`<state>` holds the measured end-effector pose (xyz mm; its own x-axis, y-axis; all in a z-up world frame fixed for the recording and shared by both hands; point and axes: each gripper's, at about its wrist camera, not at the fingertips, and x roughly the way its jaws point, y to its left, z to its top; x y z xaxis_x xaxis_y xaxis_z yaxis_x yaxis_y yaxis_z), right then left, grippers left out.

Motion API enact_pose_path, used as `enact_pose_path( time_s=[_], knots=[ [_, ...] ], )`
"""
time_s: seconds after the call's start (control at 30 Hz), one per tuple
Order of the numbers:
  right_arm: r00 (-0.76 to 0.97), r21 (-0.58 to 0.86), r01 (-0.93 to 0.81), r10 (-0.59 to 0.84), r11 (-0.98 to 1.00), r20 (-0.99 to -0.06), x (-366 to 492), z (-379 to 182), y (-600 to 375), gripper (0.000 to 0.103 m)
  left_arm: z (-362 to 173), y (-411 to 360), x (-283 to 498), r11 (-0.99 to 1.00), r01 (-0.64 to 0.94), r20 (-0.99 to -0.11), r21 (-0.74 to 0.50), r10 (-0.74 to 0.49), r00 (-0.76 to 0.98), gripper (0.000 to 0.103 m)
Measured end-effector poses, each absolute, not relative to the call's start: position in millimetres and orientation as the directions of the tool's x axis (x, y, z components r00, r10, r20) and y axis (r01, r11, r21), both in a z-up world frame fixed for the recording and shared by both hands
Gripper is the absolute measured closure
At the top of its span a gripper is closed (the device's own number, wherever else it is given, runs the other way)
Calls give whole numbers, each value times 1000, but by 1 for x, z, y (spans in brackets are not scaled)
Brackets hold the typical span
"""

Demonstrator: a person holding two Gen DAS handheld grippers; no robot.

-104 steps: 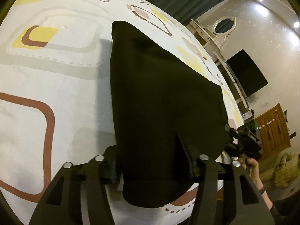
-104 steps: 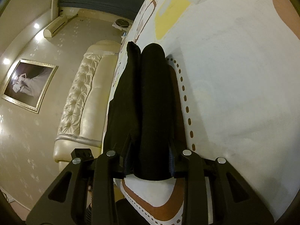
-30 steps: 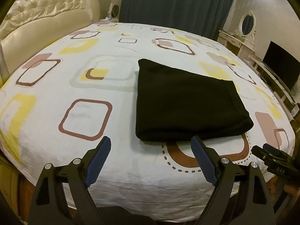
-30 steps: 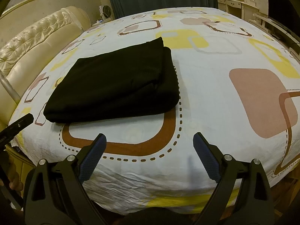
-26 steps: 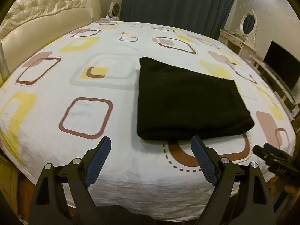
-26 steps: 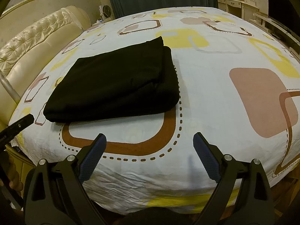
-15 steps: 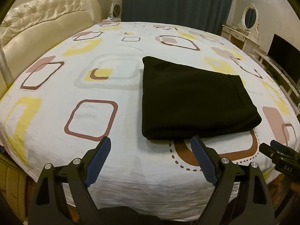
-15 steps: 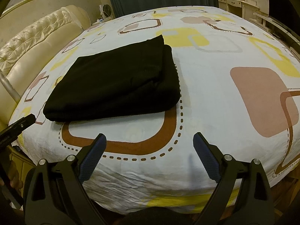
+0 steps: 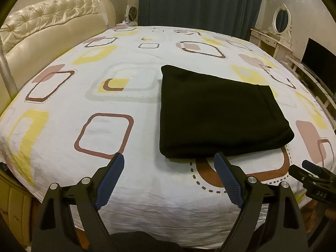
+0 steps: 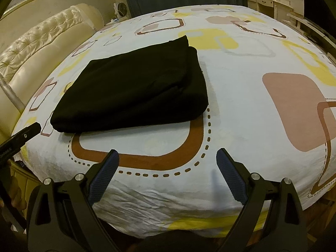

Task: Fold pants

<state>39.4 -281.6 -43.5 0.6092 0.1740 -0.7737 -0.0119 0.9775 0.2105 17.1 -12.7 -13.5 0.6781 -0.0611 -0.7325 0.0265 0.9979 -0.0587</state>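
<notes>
The black pants (image 9: 218, 113) lie folded into a flat rectangle on the patterned bed sheet (image 9: 105, 142), near the bed's front edge. The right wrist view shows the same pants (image 10: 134, 92) as a stacked bundle left of centre. My left gripper (image 9: 169, 159) hovers open just short of the bundle's near edge, nothing between its blue pads (image 9: 109, 178). My right gripper (image 10: 168, 155) is open too, held back over the sheet (image 10: 241, 113) in front of the pants, touching nothing.
A cream tufted headboard (image 9: 50, 33) runs along the left. Dark curtains (image 9: 199, 4) hang behind the bed. A white dresser with an oval mirror (image 9: 281, 21) and a dark screen (image 9: 319, 63) stand at the right. The other gripper's tip (image 9: 315, 178) shows at the right edge.
3.5 s ago both grippers were shut on the pants' edge; they have let go and pulled back from the bed. Over the last second nothing visibly moved.
</notes>
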Motion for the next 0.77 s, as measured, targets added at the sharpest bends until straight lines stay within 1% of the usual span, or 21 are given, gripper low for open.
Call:
enact_pose_path(
  time_s=[0.23, 0.27, 0.33, 0.37, 0.4, 0.43, 0.47, 0.53, 0.6, 0.7, 0.77],
  knots=[
    [603, 218, -20, 186, 976, -776, 39, -44, -279, 9, -10, -15, 16, 998, 32, -723, -47, -56, 689, 16],
    [602, 219, -19, 186, 976, -776, 39, -45, -279, 9, -9, -16, 17, 999, 21, -729, -40, -44, 683, 15],
    [599, 221, -20, 189, 975, -778, 39, -45, -278, 9, -9, -17, 18, 1000, -22, -744, 6, 19, 668, 15],
    [598, 222, -21, 190, 975, -779, 39, -46, -278, 9, -8, -17, 16, 999, -32, -733, 14, 32, 679, 15],
    [596, 225, -22, 193, 974, -779, 39, -47, -277, 9, -6, -15, 12, 1000, -6, -710, -22, -11, 704, 15],
    [595, 228, -24, 197, 973, -779, 39, -48, -277, 9, -3, -13, 8, 996, 40, -690, -79, -84, 719, 15],
    [593, 234, -28, 205, 972, -779, 38, -48, -276, 9, 1, -12, 8, 992, 69, -694, -110, -126, 709, 15],
    [596, 253, -32, 222, 967, -772, 36, -46, -276, 9, 10, -11, 10, 989, 99, -684, -107, -146, 715, 15],
    [595, 268, -39, 238, 963, -768, 37, -42, -277, 9, 18, -6, 18, 994, 82, -672, -76, -111, 732, 14],
    [610, 295, -58, 268, 954, -746, 48, -27, -285, 9, 20, 17, 52, 996, 77, -696, -53, -92, 712, 14],
    [635, 285, -65, 260, 956, -728, 67, -12, -295, 9, 14, 44, 89, 1000, -5, -701, -11, -4, 713, 14]
  ],
)
